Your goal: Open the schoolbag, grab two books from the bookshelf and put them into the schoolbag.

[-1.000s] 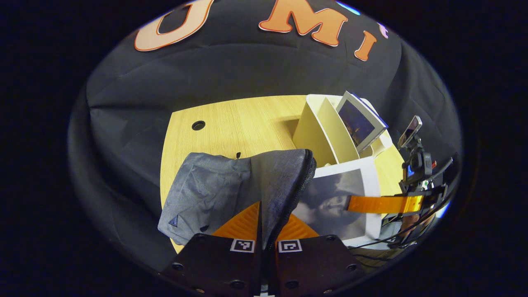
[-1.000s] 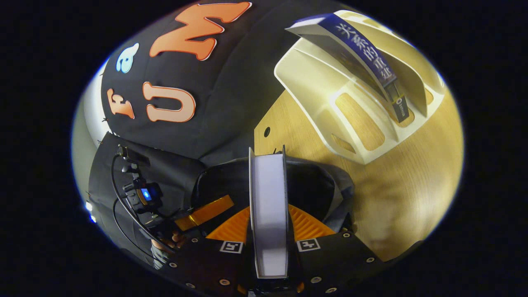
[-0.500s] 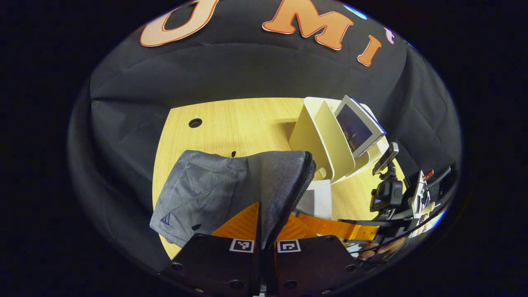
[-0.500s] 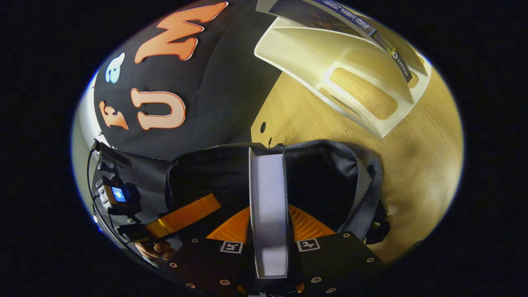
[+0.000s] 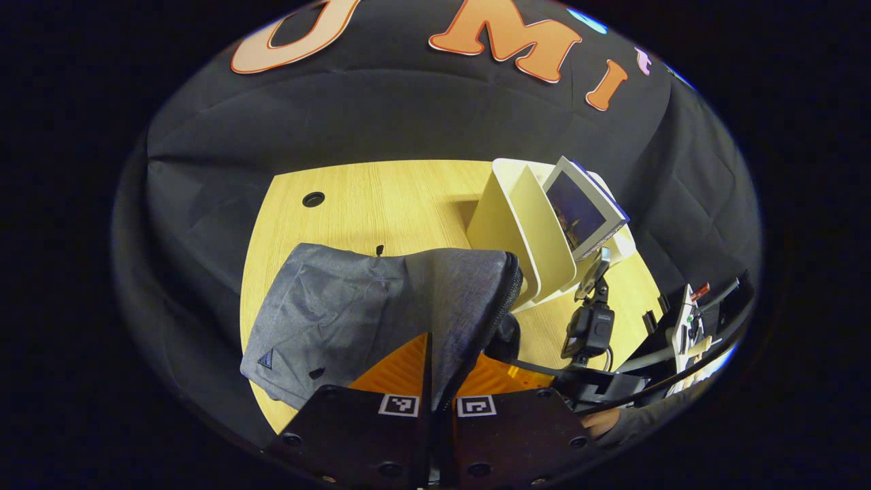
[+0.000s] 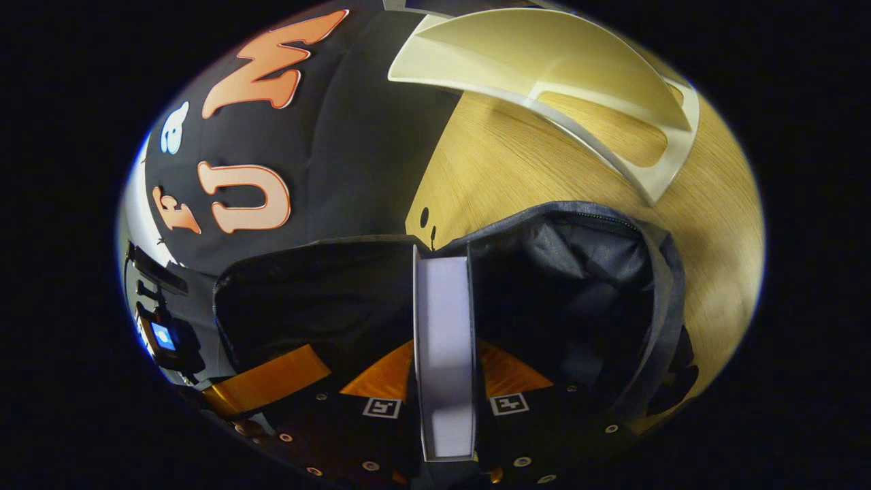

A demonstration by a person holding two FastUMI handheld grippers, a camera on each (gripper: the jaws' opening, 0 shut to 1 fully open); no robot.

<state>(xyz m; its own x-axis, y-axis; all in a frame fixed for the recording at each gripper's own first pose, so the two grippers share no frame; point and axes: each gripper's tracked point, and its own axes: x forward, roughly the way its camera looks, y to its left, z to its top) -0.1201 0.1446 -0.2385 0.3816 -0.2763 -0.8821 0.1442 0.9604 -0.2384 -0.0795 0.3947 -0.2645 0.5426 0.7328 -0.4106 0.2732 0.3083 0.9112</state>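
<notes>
Left gripper (image 5: 435, 371) clamped on grey fabric schoolbag's (image 5: 354, 306) flap | right gripper (image 6: 444, 367) pinching white-edged book (image 6: 442, 340), inside bag's mouth | cream plastic bookshelf (image 5: 520, 231) behind, holding dark-covered book (image 5: 582, 211) on wooden table (image 5: 381, 204)

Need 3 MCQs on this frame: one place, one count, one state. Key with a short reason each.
1. Where is the book held by the right hand-held gripper?
A. in the bookshelf
B. at the schoolbag's open mouth
C. flat on the table

2. How many books stand in the bookshelf?
A. none
B. one
C. three

3. What is the left hand-held gripper doing?
A. shut on the schoolbag's edge
B. open above the table
C. shut on a book

Key: 1 B, the book's far end is over the dark interior of the schoolbag. 2 B, one leaning book. 3 A, both fingers pinch the grey fabric.
</notes>
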